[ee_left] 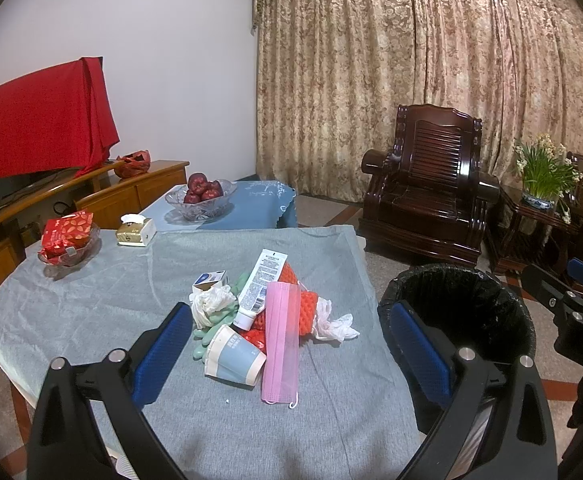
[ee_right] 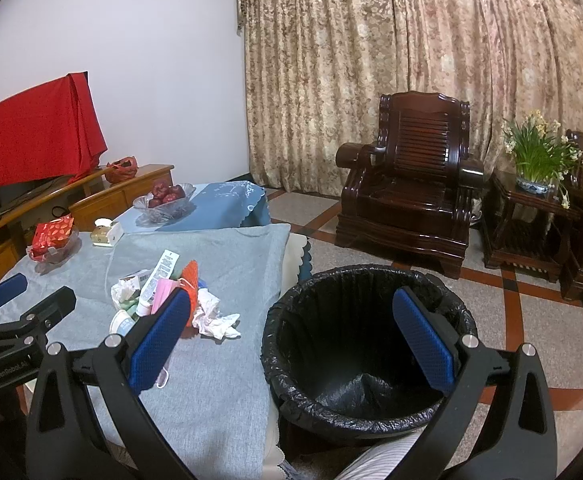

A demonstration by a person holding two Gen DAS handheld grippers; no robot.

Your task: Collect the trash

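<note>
Left wrist view: trash pile (ee_left: pixel 259 312) heaped on table (ee_left: pixel 91 304), nothing collected yet.
Both claws spread wide and empty, left claw (ee_left: pixel 287 336) hovering before pile, right claw (ee_right: pixel 291 332) near bin (ee_right: pixel 365 344); next, probably closing on pink mask (ee_left: pixel 280 344).

On the grey-clothed bench (ee_left: pixel 71 312) lies one heap of trash: one pink mask (ee_left: pixel 280 340), one paper cup (ee_left: pixel 233 354), one white tube (ee_left: pixel 260 286), one small box (ee_left: pixel 210 279), one orange foam net (ee_left: pixel 306 308), one green glove (ee_left: pixel 207 330) and two crumpled tissues — one (ee_left: pixel 211 302) by the box, one (ee_left: pixel 333 322) at the right. One lined bin (ee_right: pixel 355 344) stands beside. Two glass bowls — one of apples (ee_left: pixel 201 196), one of red packets (ee_left: pixel 67 240). One tissue pack (ee_left: pixel 136 230). Two hand-held grippers, left (ee_left: pixel 287 344) and right (ee_right: pixel 291 340).
</note>
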